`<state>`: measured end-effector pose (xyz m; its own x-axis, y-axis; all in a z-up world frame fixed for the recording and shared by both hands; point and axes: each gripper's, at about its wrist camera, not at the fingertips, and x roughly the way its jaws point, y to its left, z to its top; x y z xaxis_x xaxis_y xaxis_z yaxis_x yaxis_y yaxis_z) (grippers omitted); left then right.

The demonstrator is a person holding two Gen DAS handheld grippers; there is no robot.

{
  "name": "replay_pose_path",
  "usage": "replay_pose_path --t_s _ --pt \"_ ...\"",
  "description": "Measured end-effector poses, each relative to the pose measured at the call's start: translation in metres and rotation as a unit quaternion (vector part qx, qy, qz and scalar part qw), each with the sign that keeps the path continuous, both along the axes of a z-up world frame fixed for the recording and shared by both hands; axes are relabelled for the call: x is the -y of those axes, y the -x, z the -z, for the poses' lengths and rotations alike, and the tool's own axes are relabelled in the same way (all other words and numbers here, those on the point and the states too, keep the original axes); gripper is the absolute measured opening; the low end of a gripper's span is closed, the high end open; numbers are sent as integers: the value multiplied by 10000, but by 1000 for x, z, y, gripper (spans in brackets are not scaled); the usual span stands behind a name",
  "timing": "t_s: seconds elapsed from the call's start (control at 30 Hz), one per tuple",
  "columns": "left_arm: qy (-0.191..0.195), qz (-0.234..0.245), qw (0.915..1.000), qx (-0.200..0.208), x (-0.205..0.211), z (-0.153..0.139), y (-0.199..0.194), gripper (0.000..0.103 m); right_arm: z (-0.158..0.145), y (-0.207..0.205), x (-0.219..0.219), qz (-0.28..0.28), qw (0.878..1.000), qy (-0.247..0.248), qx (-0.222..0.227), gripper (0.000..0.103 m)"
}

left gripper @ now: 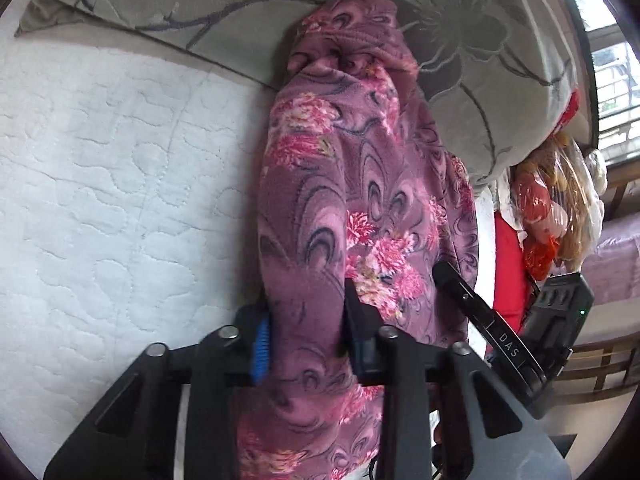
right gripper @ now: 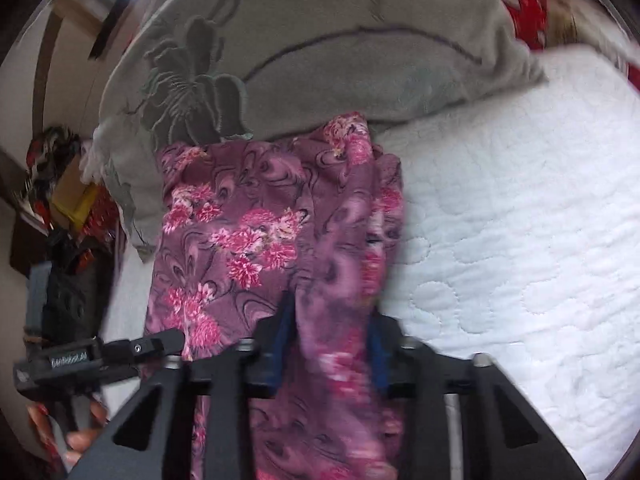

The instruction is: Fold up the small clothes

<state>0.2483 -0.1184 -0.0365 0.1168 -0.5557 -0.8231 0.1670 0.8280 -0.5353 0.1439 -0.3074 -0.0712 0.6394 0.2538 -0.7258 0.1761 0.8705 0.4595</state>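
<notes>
A purple garment with pink flower print (left gripper: pixel 352 184) hangs stretched above the white quilted bed (left gripper: pixel 100 168). My left gripper (left gripper: pixel 306 312) is shut on a bunched edge of the garment, cloth filling the space between its fingers. My right gripper (right gripper: pixel 332 316) is shut on another edge of the same garment (right gripper: pixel 260 216). Each gripper shows in the other's view: the right one in the left wrist view (left gripper: pixel 504 320), the left one in the right wrist view (right gripper: pixel 104 352). The far end of the garment lies against a grey pillow.
A grey pillow with dark flower embroidery (left gripper: pixel 460 40) lies at the head of the bed (right gripper: pixel 520 220). Red cloth and plastic-wrapped items (left gripper: pixel 548 200) sit beside the bed. A window (left gripper: pixel 612 80) is at the right. Clutter (right gripper: pixel 68 200) stands at the bedside.
</notes>
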Motion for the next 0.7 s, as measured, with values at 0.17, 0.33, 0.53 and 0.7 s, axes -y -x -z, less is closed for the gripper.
replay_pose_path --t_s 0.17,0.33,0.53,0.7 --pt "-178 18 9993 321 -4 -23 16 23 -35 16 -28 -71 9971 711 246 21" --pt "-176 -30 9984 539 -34 -45 37 23 -47 28 -35 -247 9947 921 394 21" --pt "-297 -49 9977 604 -85 -53 75 23 -44 38 -44 -405 9947 834 453 21" --pt "-369 -144 9985 378 -117 -31 102 24 -25 48 -76 -639 9957 632 215 21"
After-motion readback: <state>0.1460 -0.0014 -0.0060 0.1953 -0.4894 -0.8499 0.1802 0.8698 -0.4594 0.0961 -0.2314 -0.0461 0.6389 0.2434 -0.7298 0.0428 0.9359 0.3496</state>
